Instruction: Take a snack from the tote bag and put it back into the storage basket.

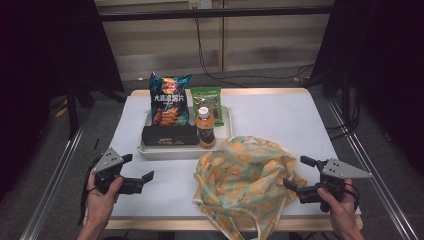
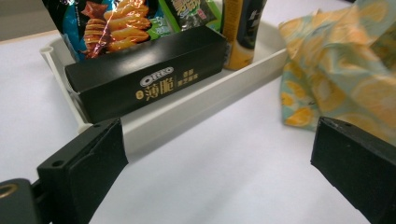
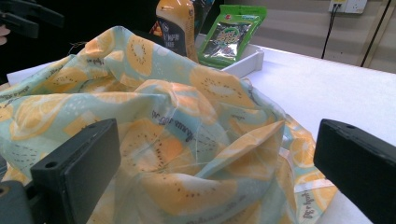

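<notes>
A cloth bag [image 1: 245, 175] printed with orange fruit slices lies crumpled at the table's front middle. Behind it a white tray [image 1: 170, 150] holds a black Oreo box [image 1: 169, 135], a blue chips bag [image 1: 169, 97], a green snack packet [image 1: 206, 100] and an orange drink bottle [image 1: 205, 127]. My left gripper [image 1: 139, 167] hovers front left, open and empty, pointing at the tray [image 2: 196, 109] and Oreo box [image 2: 149, 77]. My right gripper [image 1: 296, 172] stands open at the bag's right edge; the cloth [image 3: 177, 116] bulges ahead of its wide jaws.
The white table [image 1: 280, 115] has bare room at the right and back right. Metal rails run along both sides of the table. Cables hang by the back wall. The bottle [image 3: 176, 28] and green packet [image 3: 231, 35] rise beyond the cloth.
</notes>
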Demonstrator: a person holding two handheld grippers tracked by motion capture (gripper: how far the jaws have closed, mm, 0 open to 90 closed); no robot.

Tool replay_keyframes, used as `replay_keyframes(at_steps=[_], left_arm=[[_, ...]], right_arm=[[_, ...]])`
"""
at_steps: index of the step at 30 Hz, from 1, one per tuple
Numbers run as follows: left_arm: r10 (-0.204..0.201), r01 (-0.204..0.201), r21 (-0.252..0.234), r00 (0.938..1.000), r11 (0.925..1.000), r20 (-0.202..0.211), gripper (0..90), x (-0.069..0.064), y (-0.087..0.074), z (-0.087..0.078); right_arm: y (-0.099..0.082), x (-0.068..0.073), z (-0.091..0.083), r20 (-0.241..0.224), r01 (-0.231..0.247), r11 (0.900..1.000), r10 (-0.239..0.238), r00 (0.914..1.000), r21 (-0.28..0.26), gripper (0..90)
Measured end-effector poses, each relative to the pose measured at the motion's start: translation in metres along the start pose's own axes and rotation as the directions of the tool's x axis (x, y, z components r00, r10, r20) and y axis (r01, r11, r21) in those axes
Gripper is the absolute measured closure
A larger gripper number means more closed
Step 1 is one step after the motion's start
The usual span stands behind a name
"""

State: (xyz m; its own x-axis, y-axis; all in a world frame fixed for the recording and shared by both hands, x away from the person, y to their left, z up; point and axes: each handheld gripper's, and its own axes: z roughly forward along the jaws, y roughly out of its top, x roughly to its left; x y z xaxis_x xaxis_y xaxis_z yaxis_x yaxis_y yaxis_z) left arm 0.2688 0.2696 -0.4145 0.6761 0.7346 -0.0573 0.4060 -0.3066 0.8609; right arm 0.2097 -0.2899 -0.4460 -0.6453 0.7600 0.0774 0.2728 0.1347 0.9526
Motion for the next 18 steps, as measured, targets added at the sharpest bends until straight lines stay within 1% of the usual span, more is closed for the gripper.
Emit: replay_keyframes(at_steps=[2, 3, 4, 5, 6, 7, 8, 9, 10, 11, 12, 13, 14, 15, 16, 17, 18], left_arm=[[-0.004, 0.004, -0.006, 0.9999, 1.0000, -0.010, 3.2, -0.007, -0.004, -0.002], [-0.012, 0.011, -0.005, 0.9999, 0.9999, -0.010, 3.1, -0.010, -0.006, -0.004], [-0.024, 0.024, -0.019, 0.9997, 0.9995, -0.009, 3.1, -0.013, -0.008, -0.005], [-0.038, 0.038, -0.035, 0.9992, 0.9986, 0.009, 3.0, -0.016, -0.010, -0.005], [-0.038, 0.039, -0.034, 0.9990, 0.9987, 0.022, 2.8, -0.019, -0.012, -0.005], [-0.031, 0.032, -0.043, 0.9992, 0.9986, 0.025, 2.9, -0.024, -0.014, -0.005], [-0.018, 0.020, -0.052, 0.9996, 0.9985, 0.020, 2.9, -0.028, -0.016, -0.005], [-0.015, 0.016, -0.050, 0.9993, 0.9986, 0.034, 2.6, -0.032, -0.018, -0.004], [-0.018, 0.021, -0.054, 0.9982, 0.9983, 0.057, 2.4, -0.033, -0.019, -0.004], [-0.028, 0.033, -0.066, 0.9969, 0.9973, 0.073, 2.5, -0.035, -0.023, -0.005], [-0.035, 0.040, -0.072, 0.9974, 0.9966, 0.063, 2.5, -0.036, -0.025, -0.006], [-0.038, 0.041, -0.073, 0.9983, 0.9965, 0.044, 1.7, -0.037, -0.029, -0.006], [-0.038, 0.042, -0.070, 0.9981, 0.9966, 0.048, 1.5, -0.038, -0.031, -0.006], [-0.053, 0.055, -0.067, 0.9981, 0.9962, 0.032, 1.6, -0.038, -0.033, -0.006], [-0.065, 0.068, -0.065, 0.9972, 0.9956, 0.036, 1.5, -0.038, -0.034, -0.005], [-0.059, 0.061, -0.058, 0.9976, 0.9964, 0.037, 1.5, -0.037, -0.034, -0.004], [-0.055, 0.056, -0.054, 0.9981, 0.9969, 0.028, 1.8, -0.037, -0.034, -0.004]], right_arm=[[0.001, 0.001, 0.000, 0.001, -0.005, 1.0000, 0.005, 1.0000, -0.005, 0.3], [0.001, 0.001, 0.001, 0.003, -0.003, 1.0000, 0.003, 1.0000, -0.005, 0.3], [0.000, 0.000, 0.001, -0.001, 0.000, 1.0000, 0.000, 1.0000, -0.002, 0.3], [0.000, 0.001, 0.001, 0.000, 0.000, 1.0000, 0.000, 1.0000, -0.003, 0.4], [0.000, 0.001, 0.000, -0.001, -0.001, 1.0000, 0.001, 1.0000, -0.002, 0.4], [0.000, 0.001, 0.000, 0.001, 0.004, 1.0000, -0.004, 1.0000, -0.002, 0.4], [0.000, 0.001, -0.001, -0.007, 0.001, 1.0000, -0.001, 1.0000, 0.003, 0.4], [0.000, 0.001, -0.002, -0.002, 0.003, 1.0000, -0.003, 1.0000, 0.000, 0.4], [0.000, 0.001, -0.003, 0.002, 0.007, 1.0000, -0.007, 1.0000, -0.004, 0.4], [0.000, 0.001, -0.004, -0.004, 0.000, 1.0000, 0.000, 1.0000, 0.002, 0.4], [0.000, 0.001, -0.005, 0.007, -0.002, 1.0000, 0.002, 1.0000, -0.005, 0.4], [0.000, 0.000, -0.006, 0.000, -0.002, 1.0000, 0.002, 1.0000, -0.006, 0.4], [0.000, 0.001, -0.006, 0.015, -0.003, 0.9999, 0.003, 0.9999, -0.014, 0.4], [0.000, 0.000, -0.007, 0.015, -0.001, 0.9999, 0.001, 0.9999, -0.017, 0.4], [0.000, -0.001, -0.008, 0.019, -0.003, 0.9998, 0.003, 0.9998, -0.018, 0.4], [0.000, -0.001, -0.008, 0.026, -0.008, 0.9997, 0.008, 0.9996, -0.023, 0.4], [0.001, -0.002, -0.009, 0.021, -0.008, 0.9997, 0.009, 0.9997, -0.024, 0.4]])
